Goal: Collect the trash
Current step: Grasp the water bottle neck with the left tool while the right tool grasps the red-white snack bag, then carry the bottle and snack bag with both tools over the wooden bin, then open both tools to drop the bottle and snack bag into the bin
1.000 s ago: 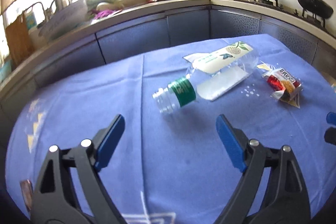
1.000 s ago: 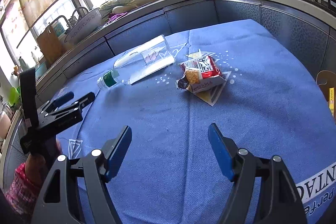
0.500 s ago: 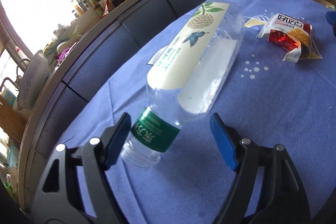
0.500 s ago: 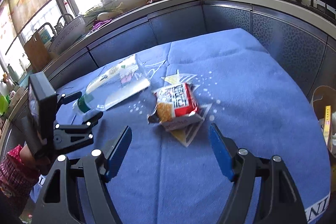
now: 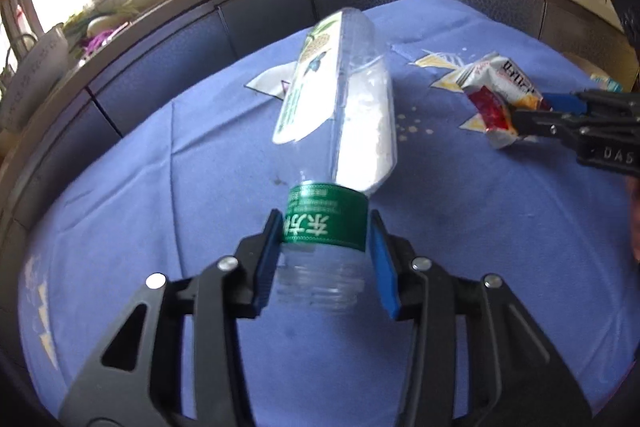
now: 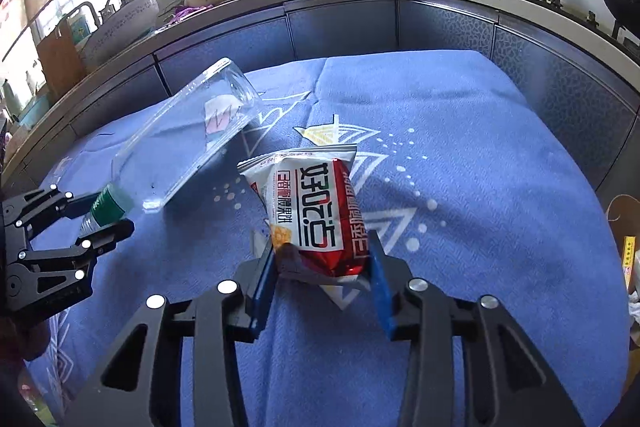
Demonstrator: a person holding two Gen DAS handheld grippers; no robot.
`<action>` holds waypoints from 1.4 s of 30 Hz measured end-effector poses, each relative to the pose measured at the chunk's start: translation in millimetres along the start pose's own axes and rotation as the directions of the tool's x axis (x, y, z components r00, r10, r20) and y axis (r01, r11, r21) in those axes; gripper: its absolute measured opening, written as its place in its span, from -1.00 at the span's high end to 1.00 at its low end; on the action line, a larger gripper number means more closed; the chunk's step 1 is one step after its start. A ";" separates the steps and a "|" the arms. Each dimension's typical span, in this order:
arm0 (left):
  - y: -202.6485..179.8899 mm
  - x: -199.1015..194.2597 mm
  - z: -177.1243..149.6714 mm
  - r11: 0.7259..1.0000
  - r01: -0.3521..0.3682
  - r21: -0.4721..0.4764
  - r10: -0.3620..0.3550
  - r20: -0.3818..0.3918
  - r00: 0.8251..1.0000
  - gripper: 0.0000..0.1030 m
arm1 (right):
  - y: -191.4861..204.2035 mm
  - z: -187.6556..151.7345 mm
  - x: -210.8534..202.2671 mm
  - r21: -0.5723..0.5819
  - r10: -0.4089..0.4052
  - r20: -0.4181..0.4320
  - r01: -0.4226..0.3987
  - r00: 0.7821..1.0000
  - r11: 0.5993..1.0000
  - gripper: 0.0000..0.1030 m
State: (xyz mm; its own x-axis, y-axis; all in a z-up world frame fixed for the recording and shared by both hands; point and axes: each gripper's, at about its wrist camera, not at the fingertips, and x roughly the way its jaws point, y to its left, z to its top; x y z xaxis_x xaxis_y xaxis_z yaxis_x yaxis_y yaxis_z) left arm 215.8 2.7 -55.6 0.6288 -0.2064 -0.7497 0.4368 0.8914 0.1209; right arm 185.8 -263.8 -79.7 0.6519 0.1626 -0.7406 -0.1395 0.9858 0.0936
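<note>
Now that both pairs of tongs have just been closing, each has a piece of trash between its pads. Where a moment ago they hovered spread wide over the blue bench, the left tongs now pinch the clear plastic bottle at its green neck band, its body stretching away towards the far side. On the right, the right tongs squeeze the near end of the red-and-white snack wrapper. Both items look secured, though neither seems lifted yet; raising them comes next.
</note>
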 end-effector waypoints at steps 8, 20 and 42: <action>-39.1 -46.3 -34.3 0.945 0.267 -0.188 -0.260 0.061 0.964 0.24 | -21.6 -29.7 -48.0 0.077 0.047 0.039 -0.050 0.998 0.996 0.20; -124.3 -47.7 26.0 0.912 0.409 -0.024 -0.406 0.069 0.911 0.24 | -111.9 -57.0 -98.4 0.270 -0.049 0.127 0.013 0.991 0.963 0.20; -390.5 96.2 173.9 0.813 0.572 0.110 -0.550 -0.178 0.816 0.23 | -351.9 -70.4 -131.1 0.421 -0.422 0.084 0.351 0.903 0.836 0.20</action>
State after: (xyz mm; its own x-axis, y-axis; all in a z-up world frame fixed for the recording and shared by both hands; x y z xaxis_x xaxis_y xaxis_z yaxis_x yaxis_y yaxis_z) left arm 217.7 -435.4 -61.8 0.1584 -0.5864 -0.7944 0.7854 0.5624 -0.2585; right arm 96.9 -634.9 -62.4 0.7102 -0.2652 -0.6522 0.4260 0.8994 0.0981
